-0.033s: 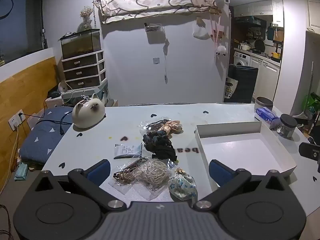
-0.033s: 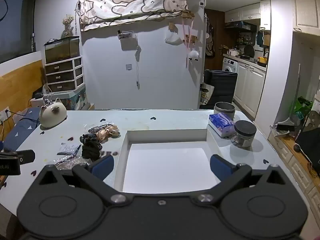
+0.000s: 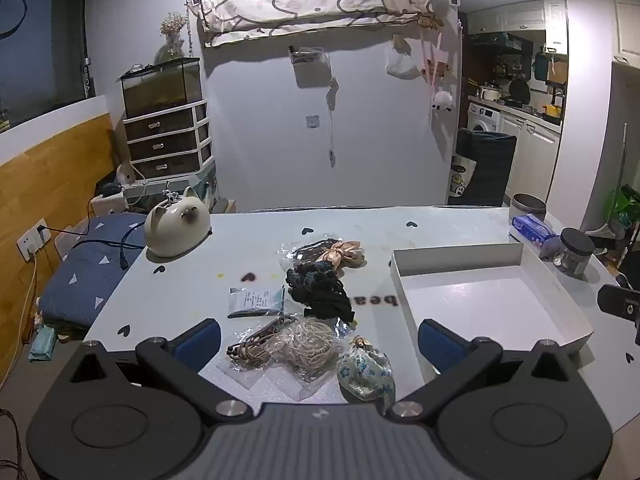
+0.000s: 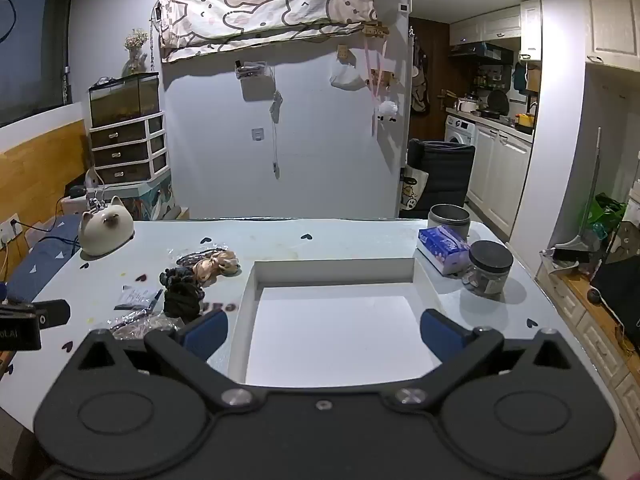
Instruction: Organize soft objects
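Observation:
Several soft hair ties lie on the white table. In the left wrist view a peach satin scrunchie [image 3: 347, 251], dark scrunchies [image 3: 320, 290], a bagged beige cord tie [image 3: 306, 344] and a floral pouch [image 3: 365, 372] lie left of an empty white tray [image 3: 516, 254]. My left gripper [image 3: 319, 338] is open and empty, hovering over the near ties. My right gripper [image 4: 324, 330] is open and empty above the tray [image 4: 334, 266]. The peach scrunchie [image 4: 216, 262] and dark scrunchies [image 4: 180, 294] also show in the right wrist view.
A cat-shaped ceramic [image 3: 176, 228] stands at the table's back left. A tissue pack [image 4: 442, 246], a metal tin [image 4: 448, 216] and a dark-lidded jar [image 4: 488, 266] stand right of the tray. A small printed packet [image 3: 256, 300] lies by the ties.

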`<state>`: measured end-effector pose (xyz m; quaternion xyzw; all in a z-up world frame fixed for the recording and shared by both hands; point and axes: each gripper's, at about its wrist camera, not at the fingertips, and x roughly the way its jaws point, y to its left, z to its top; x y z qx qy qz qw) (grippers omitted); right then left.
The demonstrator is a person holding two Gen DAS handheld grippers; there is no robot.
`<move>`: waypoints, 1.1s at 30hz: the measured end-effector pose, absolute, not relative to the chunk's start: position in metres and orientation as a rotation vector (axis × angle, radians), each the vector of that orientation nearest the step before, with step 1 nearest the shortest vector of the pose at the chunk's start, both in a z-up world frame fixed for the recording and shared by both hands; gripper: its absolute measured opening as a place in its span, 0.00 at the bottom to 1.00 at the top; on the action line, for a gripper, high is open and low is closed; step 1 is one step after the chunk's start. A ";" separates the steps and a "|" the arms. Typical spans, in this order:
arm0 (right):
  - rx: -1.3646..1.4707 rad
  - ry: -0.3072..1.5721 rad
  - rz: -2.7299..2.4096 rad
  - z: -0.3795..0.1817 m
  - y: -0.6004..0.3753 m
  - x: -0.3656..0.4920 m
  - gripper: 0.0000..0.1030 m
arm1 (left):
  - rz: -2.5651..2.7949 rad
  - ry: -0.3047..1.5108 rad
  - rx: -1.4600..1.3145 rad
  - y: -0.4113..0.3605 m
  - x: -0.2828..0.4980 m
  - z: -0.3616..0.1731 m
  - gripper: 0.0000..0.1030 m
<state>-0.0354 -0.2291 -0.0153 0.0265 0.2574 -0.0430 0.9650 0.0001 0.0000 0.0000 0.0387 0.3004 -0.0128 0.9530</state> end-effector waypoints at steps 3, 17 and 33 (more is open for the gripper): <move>0.061 0.521 -0.083 -0.016 -0.229 -0.035 1.00 | -0.026 0.611 0.077 0.000 0.000 0.000 1.00; 0.050 0.520 -0.081 -0.016 -0.227 -0.035 1.00 | -0.027 0.605 0.073 0.000 0.000 0.000 1.00; 0.051 0.521 -0.080 -0.016 -0.229 -0.033 1.00 | -0.031 0.604 0.074 0.000 0.000 0.000 1.00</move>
